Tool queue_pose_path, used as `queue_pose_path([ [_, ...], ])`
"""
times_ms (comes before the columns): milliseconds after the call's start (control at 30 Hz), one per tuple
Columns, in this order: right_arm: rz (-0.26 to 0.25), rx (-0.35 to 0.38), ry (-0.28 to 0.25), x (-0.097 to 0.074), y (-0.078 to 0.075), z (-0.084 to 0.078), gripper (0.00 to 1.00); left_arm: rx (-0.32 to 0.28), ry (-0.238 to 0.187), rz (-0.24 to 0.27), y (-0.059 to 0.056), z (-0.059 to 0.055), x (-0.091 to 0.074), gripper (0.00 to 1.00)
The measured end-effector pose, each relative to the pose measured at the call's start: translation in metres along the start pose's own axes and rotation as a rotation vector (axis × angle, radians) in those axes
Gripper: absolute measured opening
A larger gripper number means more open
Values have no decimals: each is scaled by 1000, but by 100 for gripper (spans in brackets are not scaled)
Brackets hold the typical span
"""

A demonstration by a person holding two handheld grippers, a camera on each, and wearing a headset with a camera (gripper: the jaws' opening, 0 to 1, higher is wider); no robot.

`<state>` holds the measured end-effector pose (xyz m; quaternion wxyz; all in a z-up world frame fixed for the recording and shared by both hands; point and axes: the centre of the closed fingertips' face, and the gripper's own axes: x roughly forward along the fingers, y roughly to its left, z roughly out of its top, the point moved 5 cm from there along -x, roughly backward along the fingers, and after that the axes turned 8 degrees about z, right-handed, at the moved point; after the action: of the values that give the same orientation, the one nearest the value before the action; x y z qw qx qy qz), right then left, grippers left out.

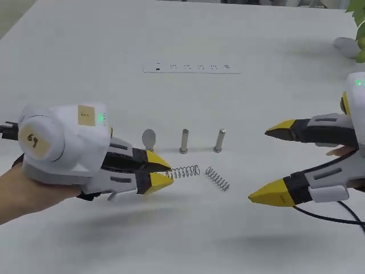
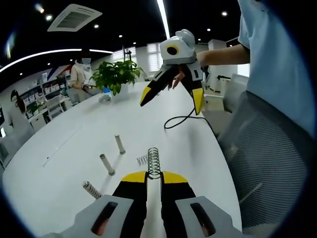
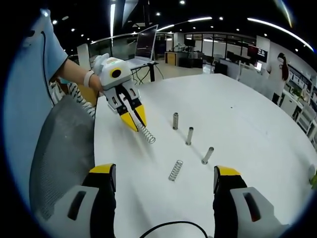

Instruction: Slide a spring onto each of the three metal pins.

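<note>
Three metal pins stand in a row on the white table. The left pin (image 1: 149,140) (image 2: 90,189) (image 3: 175,120) carries a spring. The middle pin (image 1: 184,141) (image 2: 107,164) and the right pin (image 1: 219,140) (image 2: 120,144) are bare. My left gripper (image 1: 162,172) (image 3: 134,120) is shut on one end of a spring (image 1: 186,171) (image 2: 154,162) (image 3: 147,134) that sticks out from its tips, just in front of the middle pin. A loose spring (image 1: 217,178) (image 3: 175,170) lies on the table. My right gripper (image 1: 274,165) (image 2: 171,94) hovers open and empty to the right of it.
A white power strip (image 1: 191,68) lies further back on the table. A black cable (image 1: 325,217) trails from the right gripper. A green plant (image 1: 359,34) and a grey disc (image 1: 346,45) sit at the far right corner. A mesh chair (image 3: 59,158) stands by the table edge.
</note>
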<state>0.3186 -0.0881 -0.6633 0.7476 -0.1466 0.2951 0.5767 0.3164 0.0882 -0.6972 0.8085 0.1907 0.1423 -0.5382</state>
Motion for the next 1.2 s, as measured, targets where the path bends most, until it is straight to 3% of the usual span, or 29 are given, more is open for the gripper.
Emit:
queue_pose_path([
  [400, 95, -49, 17, 16, 3, 18, 68, -20, -40, 32, -10, 8, -8, 2],
  [867, 221, -140, 108, 40, 13, 25, 48, -33, -61, 50, -14, 11, -14, 2],
  [1200, 284, -179, 149, 53, 15, 31, 34, -36, -65, 45, -17, 11, -14, 2],
])
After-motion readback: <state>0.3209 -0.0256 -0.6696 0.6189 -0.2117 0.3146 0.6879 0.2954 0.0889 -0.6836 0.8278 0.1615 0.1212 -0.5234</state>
